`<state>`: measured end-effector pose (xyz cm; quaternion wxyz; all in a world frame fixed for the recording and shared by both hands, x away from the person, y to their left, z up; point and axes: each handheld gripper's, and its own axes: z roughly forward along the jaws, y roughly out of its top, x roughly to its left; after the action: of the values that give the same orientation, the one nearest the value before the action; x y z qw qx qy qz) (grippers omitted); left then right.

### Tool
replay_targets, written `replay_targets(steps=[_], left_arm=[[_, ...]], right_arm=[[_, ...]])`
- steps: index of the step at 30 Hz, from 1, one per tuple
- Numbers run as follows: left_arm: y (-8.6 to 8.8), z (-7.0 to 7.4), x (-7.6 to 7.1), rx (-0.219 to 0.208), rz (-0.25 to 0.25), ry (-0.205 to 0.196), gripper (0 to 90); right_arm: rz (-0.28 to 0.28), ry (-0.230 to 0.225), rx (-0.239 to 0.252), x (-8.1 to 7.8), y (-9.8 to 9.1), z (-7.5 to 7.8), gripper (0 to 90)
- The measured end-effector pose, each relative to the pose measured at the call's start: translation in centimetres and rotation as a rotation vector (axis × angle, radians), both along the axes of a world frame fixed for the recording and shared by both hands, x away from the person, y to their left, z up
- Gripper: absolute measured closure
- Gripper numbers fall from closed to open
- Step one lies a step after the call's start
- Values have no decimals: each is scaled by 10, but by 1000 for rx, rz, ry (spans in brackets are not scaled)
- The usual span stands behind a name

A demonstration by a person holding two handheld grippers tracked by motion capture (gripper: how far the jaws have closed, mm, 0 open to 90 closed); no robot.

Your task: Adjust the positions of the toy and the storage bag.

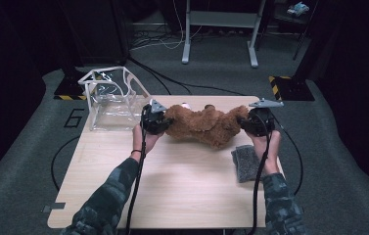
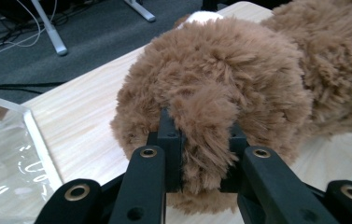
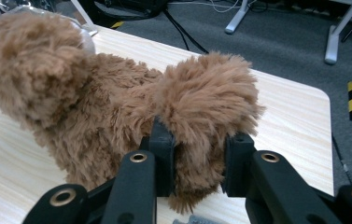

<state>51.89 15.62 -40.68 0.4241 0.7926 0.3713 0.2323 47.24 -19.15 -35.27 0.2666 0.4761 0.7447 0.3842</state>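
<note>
A brown plush toy (image 1: 204, 125) hangs stretched between my two grippers just above the wooden table (image 1: 172, 196). My left gripper (image 1: 160, 122) is shut on the toy's left end; the left gripper view has fur (image 2: 211, 93) bulging out between the two black jaws. My right gripper (image 1: 250, 122) is shut on the toy's right end, a fluffy limb (image 3: 206, 98) pinched between its jaws. Its body (image 3: 71, 107) stretches away to the left in the right gripper view.
A clear plastic box (image 1: 111, 100) with a white frame stands at the table's back left corner, close to my left hand. A grey cloth (image 1: 245, 161) lies by the right edge under my right forearm. Cables and metal stand legs (image 1: 187, 49) lie on the floor beyond.
</note>
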Motion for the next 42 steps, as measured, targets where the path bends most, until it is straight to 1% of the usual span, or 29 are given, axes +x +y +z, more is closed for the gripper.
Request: replay_targets(steps=[1, 4, 5, 9, 10, 12, 14, 15, 19, 21, 22, 23, 24, 25, 26, 27, 28, 29, 30, 33, 34, 35, 36, 37, 38, 39, 40, 41, 42], left_arm=[[1, 0, 1, 5, 1, 0, 770], [3, 0, 5, 12, 8, 2, 770], [3, -1, 7, 21, 8, 1, 769], [5, -4, 13, 41, 11, 18, 769], [5, -6, 14, 36, 17, 9, 769], [4, -9, 17, 47, 18, 18, 769], [4, -11, 21, 82, 5, 31, 767], [4, -12, 22, 91, 6, 36, 766], [4, -22, 29, 113, 12, 77, 755], [5, -28, 30, 127, 19, 107, 739], [7, -31, 30, 119, 26, 108, 732], [10, -33, 31, 99, 36, 121, 710], [12, -33, 31, 97, 39, 135, 677], [15, -32, 30, 85, 55, 142, 640], [16, -31, 29, 76, 62, 146, 581], [17, -29, 27, 77, 72, 148, 537], [19, -27, 24, 54, 91, 149, 482], [20, -25, 21, 52, 85, 152, 432], [20, -24, 18, 48, 86, 159, 401], [19, -19, 7, 35, 68, 164, 324], [17, -18, 3, 36, 63, 161, 306], [15, -16, -1, 34, 52, 164, 297], [13, -15, -4, 19, 48, 161, 283], [11, -12, -8, 33, 30, 162, 277], [9, -10, -11, 24, 18, 159, 268], [6, -7, -15, 31, 0, 155, 259], [4, -5, -17, 32, -11, 150, 254], [-1, -2, -21, 29, -21, 147, 254], [-4, 0, -24, 32, -33, 144, 251]], right_arm=[[-2, 1, 5, -3, 2, 1, 712], [3, -5, 3, -10, 8, 2, 711], [6, -4, -3, -13, 9, 1, 711], [15, 7, -1, -22, 17, -4, 711], [18, 8, -2, -23, 18, -6, 711], [19, 18, 4, -27, 21, -9, 711], [24, 27, 1, -29, 24, -13, 710], [29, 28, -7, -30, 26, -15, 710], [34, 80, -2, -33, 31, -31, 705], [44, 106, -9, -32, 33, -41, 701], [40, 122, 6, -33, 34, -45, 699], [45, 122, 16, -33, 33, -48, 697], [48, 126, 19, -33, 33, -50, 692], [53, 128, 23, -33, 32, -50, 685], [53, 133, 36, -33, 32, -50, 679], [57, 137, 28, -34, 31, -50, 676], [56, 138, 24, -34, 32, -50, 673], [57, 140, 25, -34, 31, -49, 669], [58, 144, 26, -34, 31, -50, 665], [53, 154, 29, -33, 31, -52, 644], [51, 165, 34, -32, 31, -52, 633], [56, 161, 31, -32, 29, -53, 623], [49, 168, 36, -32, 29, -54, 607], [45, 174, 42, -31, 28, -54, 589], [55, 165, 34, -31, 27, -55, 556], [48, 171, 39, -30, 27, -55, 514], [46, 184, 31, -31, 25, -54, 466], [48, 178, 35, -30, 24, -55, 414], [48, 191, 41, -30, 21, -54, 343]])
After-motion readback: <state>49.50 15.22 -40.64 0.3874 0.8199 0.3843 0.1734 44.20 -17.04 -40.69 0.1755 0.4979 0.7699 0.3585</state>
